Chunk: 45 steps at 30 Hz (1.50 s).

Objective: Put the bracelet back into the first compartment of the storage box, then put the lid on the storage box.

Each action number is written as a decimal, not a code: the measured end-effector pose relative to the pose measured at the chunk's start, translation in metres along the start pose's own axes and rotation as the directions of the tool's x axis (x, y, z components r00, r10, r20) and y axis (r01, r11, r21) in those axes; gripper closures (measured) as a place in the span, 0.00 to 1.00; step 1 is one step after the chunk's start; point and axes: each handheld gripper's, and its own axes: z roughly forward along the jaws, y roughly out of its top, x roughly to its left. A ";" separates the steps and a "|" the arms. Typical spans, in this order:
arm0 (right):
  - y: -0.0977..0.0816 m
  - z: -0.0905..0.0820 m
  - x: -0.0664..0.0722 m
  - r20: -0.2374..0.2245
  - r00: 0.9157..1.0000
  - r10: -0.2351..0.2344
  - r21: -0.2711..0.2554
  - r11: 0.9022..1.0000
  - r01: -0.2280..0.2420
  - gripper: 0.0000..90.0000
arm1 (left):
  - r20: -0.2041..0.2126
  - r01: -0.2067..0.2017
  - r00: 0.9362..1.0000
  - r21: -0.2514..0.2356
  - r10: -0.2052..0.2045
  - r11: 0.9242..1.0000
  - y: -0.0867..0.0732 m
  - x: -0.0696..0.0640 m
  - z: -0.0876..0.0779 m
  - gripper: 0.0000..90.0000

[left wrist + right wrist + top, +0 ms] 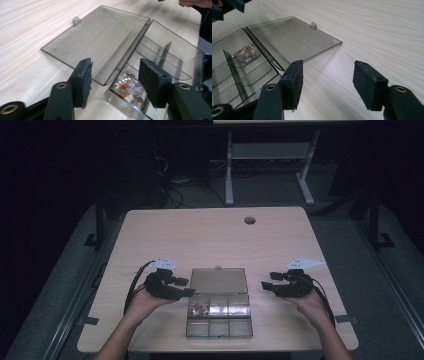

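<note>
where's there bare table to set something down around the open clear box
Free: the far half of the table, beyond the flat-lying lid up to the round hole. Crowded: beside the box, where the left gripper and right gripper flank it.

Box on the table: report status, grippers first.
Left gripper open, empty, over box. Right gripper open, empty, beside it. Lid flat open; beads in one compartment. Nothing in the way.
</note>
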 end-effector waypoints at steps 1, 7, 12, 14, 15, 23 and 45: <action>0.001 0.001 0.002 -0.003 1.000 0.008 0.003 1.000 -0.008 0.44 | -0.008 0.002 1.000 -0.001 -0.002 1.000 0.000 0.002 -0.001 0.46; 0.005 0.004 0.009 -0.006 1.000 0.010 0.008 1.000 -0.010 0.41 | -0.046 0.031 0.998 -0.019 -0.032 0.999 -0.003 0.013 -0.007 0.40; 0.007 0.007 0.012 -0.026 0.999 0.023 0.013 1.000 -0.023 0.41 | -0.072 0.053 0.996 -0.014 -0.054 0.998 -0.005 0.020 -0.006 0.37; 0.008 0.009 0.013 -0.041 0.999 0.030 0.024 0.999 -0.029 0.40 | -0.074 0.056 0.996 -0.016 -0.057 0.998 -0.005 0.022 -0.005 0.35; 0.009 0.010 0.013 -0.042 0.999 0.028 0.026 0.999 -0.027 0.39 | -0.083 0.057 0.995 -0.014 -0.058 0.998 -0.004 0.024 -0.004 0.34; 0.016 0.023 0.019 -0.084 0.995 0.051 0.061 0.997 -0.046 0.37 | -0.098 0.084 0.992 -0.005 -0.084 0.996 -0.002 0.032 0.005 0.30; 0.027 0.060 0.020 -0.138 0.981 0.136 0.128 0.985 -0.118 0.31 | -0.068 0.112 0.992 0.035 -0.109 0.993 0.004 0.038 0.038 0.29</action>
